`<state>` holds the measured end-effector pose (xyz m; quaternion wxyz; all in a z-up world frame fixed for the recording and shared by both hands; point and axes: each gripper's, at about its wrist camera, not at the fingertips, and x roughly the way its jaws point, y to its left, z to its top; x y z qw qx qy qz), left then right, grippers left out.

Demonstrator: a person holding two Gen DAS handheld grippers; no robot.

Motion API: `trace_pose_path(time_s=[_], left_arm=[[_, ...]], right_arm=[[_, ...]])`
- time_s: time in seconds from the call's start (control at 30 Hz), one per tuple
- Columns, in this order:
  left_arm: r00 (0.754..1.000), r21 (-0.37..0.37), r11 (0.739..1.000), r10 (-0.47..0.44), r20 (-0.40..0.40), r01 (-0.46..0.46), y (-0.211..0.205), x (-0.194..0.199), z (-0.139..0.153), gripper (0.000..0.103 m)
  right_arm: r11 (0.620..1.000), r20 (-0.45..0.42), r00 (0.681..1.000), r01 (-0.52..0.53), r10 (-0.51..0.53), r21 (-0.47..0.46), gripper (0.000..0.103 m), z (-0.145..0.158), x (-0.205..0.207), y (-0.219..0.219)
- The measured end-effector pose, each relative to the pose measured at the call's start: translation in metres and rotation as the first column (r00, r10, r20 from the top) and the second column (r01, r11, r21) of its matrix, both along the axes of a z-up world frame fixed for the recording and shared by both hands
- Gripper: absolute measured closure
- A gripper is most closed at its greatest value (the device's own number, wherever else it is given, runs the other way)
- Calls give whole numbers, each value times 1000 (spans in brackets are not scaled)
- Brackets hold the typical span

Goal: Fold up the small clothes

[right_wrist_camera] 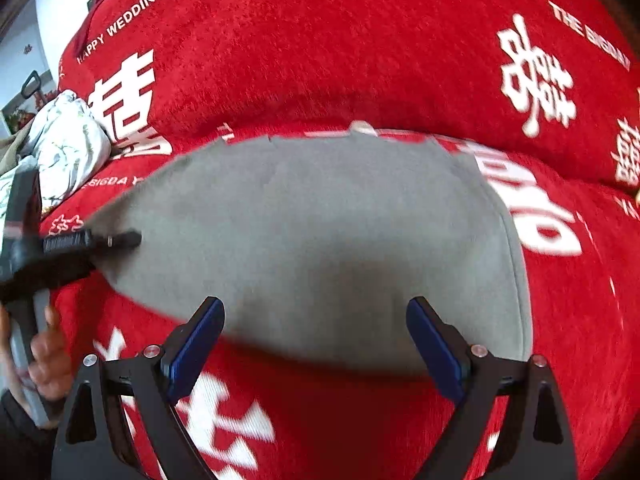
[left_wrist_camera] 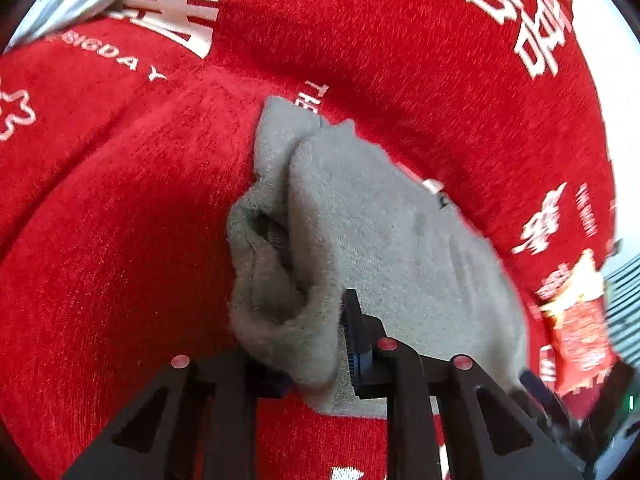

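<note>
A small grey fleece garment (left_wrist_camera: 360, 220) lies on a red cover printed with white characters. In the left wrist view my left gripper (left_wrist_camera: 320, 364) is shut on a bunched edge of the garment, which wraps around its blue-padded fingers (left_wrist_camera: 356, 340). In the right wrist view the garment (right_wrist_camera: 312, 232) spreads flat and wide. My right gripper (right_wrist_camera: 316, 336) is open, its jaws wide apart just over the garment's near edge. The left gripper (right_wrist_camera: 80, 244) shows there at the garment's left corner, held by a hand.
The red cover (right_wrist_camera: 320, 52) rises into a cushioned back behind the garment. A white floral pillow (right_wrist_camera: 68, 144) lies at the far left. A red snack packet (left_wrist_camera: 580, 320) lies at the right in the left wrist view.
</note>
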<state>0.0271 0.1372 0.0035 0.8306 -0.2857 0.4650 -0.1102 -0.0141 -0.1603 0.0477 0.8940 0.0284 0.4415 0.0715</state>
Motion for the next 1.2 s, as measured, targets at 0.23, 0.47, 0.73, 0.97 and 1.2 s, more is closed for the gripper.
trace_pose_path(time_s=[0.23, 0.47, 0.73, 0.97, 1.2], left_arm=[[999, -58, 998, -9, 51, 12, 10, -4, -9, 87], [997, -85, 996, -18, 72, 24, 17, -9, -12, 89], [997, -20, 1000, -18, 77, 20, 14, -11, -5, 92], [994, 51, 999, -20, 105, 15, 9, -15, 8, 94], [990, 146, 989, -47, 136, 27, -8, -19, 40, 94]], right_arm=[[985, -104, 985, -123, 136, 118, 8, 10, 101, 75], [958, -288, 916, -287, 280, 19, 9, -32, 197, 205], [897, -334, 900, -370, 281, -241, 16, -70, 223, 275], [949, -308, 918, -296, 250, -109, 80, -40, 230, 221], [969, -250, 937, -233, 245, 77, 81, -12, 224, 183]])
